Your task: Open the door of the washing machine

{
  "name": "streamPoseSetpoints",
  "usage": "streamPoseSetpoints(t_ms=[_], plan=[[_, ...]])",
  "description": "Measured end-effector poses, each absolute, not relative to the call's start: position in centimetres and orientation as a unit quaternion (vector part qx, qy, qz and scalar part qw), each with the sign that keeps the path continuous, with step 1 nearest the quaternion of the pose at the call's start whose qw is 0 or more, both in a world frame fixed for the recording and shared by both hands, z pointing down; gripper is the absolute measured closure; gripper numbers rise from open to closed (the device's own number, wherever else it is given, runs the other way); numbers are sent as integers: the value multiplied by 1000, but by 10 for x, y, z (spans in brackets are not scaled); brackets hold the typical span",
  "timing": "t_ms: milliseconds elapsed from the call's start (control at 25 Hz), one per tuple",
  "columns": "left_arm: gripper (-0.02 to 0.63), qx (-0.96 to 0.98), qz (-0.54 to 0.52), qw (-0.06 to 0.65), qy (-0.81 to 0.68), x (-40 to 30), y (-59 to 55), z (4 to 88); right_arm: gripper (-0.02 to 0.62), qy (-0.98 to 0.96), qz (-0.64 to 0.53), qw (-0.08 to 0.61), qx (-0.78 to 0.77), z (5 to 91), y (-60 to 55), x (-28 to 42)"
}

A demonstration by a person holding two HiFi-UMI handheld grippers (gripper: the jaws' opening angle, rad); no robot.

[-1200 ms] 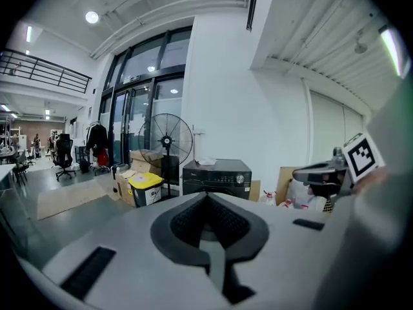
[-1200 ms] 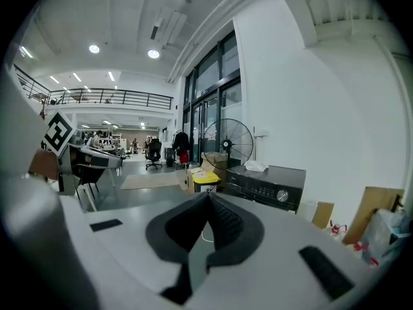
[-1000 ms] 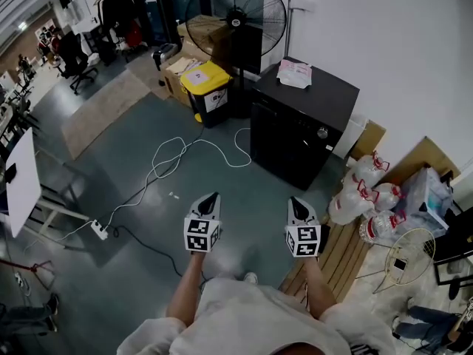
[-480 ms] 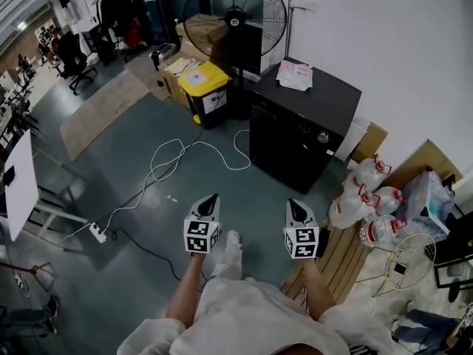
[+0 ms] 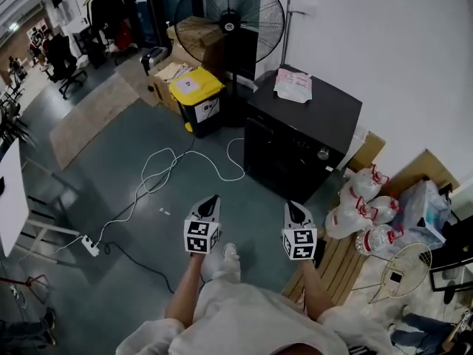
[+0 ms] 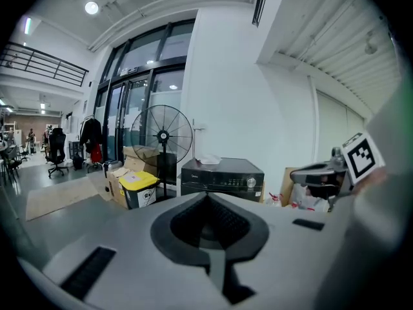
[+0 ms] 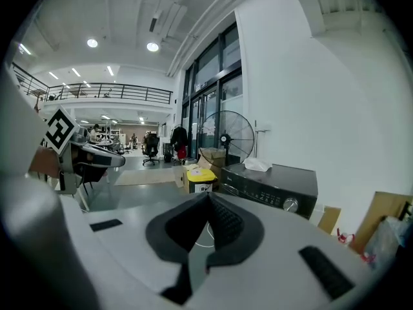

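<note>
The black washing machine (image 5: 299, 146) stands against the white wall, its door shut and a control knob (image 5: 323, 154) at its front top right. A white packet (image 5: 293, 85) lies on its lid. It also shows in the left gripper view as the black washing machine (image 6: 222, 177) and in the right gripper view as the black washing machine (image 7: 271, 185). My left gripper (image 5: 213, 199) and right gripper (image 5: 292, 207) are held side by side in front of me, both shut and empty, pointing at the machine from some way off.
A big standing fan (image 5: 229, 17) and a yellow-lidded bin (image 5: 196, 98) stand left of the machine. A white cable (image 5: 174, 170) loops over the floor to a power strip (image 5: 90, 245). Tied plastic bags (image 5: 362, 213), cardboard (image 5: 414, 172) and a wooden pallet (image 5: 336, 261) lie at the right.
I have walked toward the washing machine: it and the fan sit closer and lower in the head view. Both grippers stay shut and level in front of me.
</note>
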State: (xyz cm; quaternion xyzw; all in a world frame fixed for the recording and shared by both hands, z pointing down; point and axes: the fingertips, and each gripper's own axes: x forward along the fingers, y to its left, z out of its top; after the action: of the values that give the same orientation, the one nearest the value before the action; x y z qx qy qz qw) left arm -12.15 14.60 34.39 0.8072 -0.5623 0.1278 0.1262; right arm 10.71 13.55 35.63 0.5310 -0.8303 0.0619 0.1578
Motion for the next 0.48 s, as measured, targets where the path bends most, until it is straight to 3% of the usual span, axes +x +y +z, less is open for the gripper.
streamPoseSetpoints(t_ms=[480], plan=[[598,824,123,120,-541,-151,14,334,597,-818,56,158,551,342,15,75]])
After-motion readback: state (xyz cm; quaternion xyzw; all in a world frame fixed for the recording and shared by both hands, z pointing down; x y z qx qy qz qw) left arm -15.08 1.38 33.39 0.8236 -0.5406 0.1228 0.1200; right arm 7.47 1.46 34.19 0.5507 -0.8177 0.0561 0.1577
